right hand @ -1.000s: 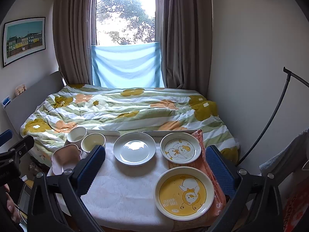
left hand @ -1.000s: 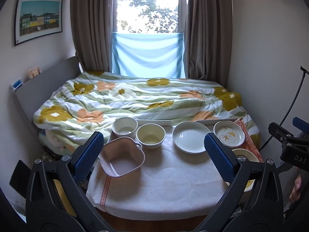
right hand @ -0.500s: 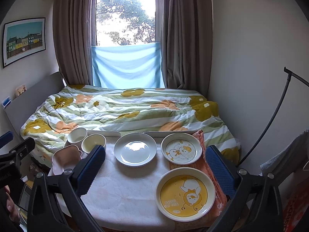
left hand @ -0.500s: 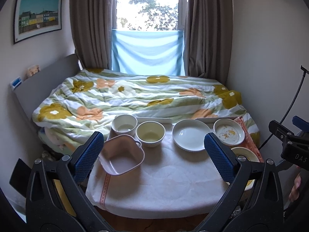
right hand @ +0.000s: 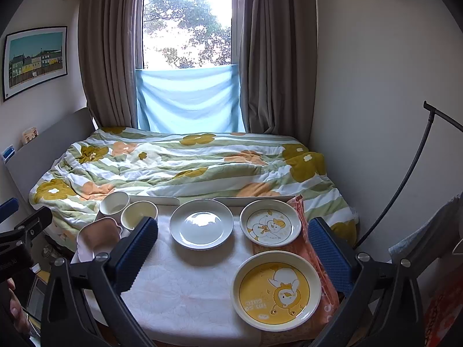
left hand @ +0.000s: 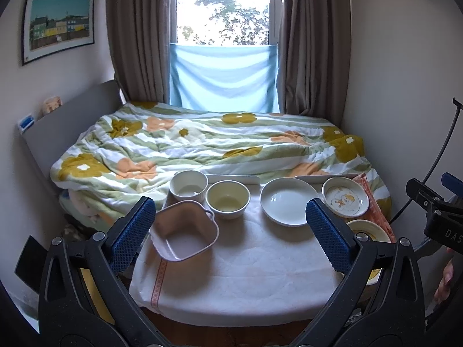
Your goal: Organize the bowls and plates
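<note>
Right wrist view: 3 plates (right hand: pixel 201 223), 3 bowls (right hand: pixel 138 215) on table (right hand: pixel 185 292).

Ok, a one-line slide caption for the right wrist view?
Open right gripper hovers over a cloth-covered table holding a plain white plate and two cartoon-printed plates.

Table (right hand: pixel 185 295) w/ white cloth: 3 bowls (left hand: pixel 227 199), 3 plates (right hand: pixel 201 223).
</note>
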The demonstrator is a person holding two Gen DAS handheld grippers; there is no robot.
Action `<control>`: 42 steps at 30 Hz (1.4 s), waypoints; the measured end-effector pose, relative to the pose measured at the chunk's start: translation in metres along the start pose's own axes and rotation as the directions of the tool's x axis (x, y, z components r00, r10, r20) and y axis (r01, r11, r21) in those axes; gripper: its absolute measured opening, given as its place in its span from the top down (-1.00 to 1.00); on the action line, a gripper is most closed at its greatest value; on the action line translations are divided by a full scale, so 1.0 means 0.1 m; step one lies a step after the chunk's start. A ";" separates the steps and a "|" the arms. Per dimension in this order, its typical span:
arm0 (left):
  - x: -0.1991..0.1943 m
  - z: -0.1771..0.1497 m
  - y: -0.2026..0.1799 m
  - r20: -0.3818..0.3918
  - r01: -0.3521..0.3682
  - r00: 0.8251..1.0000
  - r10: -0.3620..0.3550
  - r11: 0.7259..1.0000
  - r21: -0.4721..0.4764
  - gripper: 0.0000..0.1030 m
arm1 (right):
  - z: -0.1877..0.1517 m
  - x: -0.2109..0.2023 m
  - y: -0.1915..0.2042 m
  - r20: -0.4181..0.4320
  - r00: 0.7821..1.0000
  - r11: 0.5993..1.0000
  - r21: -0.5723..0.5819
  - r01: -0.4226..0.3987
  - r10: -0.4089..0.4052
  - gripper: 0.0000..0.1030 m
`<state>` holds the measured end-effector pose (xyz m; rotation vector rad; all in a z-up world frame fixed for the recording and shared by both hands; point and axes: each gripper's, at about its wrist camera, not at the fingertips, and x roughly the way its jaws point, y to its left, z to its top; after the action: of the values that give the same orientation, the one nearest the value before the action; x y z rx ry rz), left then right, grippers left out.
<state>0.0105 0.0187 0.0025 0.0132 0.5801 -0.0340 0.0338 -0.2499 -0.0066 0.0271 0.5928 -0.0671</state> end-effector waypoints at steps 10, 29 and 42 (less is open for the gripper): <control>-0.01 0.00 -0.02 0.008 -0.012 1.000 0.012 1.000 0.003 -0.99 | 0.01 0.00 0.01 -0.001 1.000 1.000 0.000 0.001 -0.001 -0.99; -0.01 -0.01 -0.02 0.004 0.000 1.000 0.000 1.000 0.005 -0.99 | 0.00 -0.03 -0.04 -0.006 1.000 1.000 0.007 0.000 0.000 -0.99; -0.07 0.02 0.01 0.026 0.009 1.000 -0.009 1.000 0.004 -0.99 | 0.06 -0.08 -0.02 0.010 1.000 1.000 0.010 -0.009 0.008 -0.99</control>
<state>0.0061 0.0202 0.0078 0.0138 0.5545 -0.0443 0.0303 -0.2517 0.0025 0.0388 0.5824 -0.0619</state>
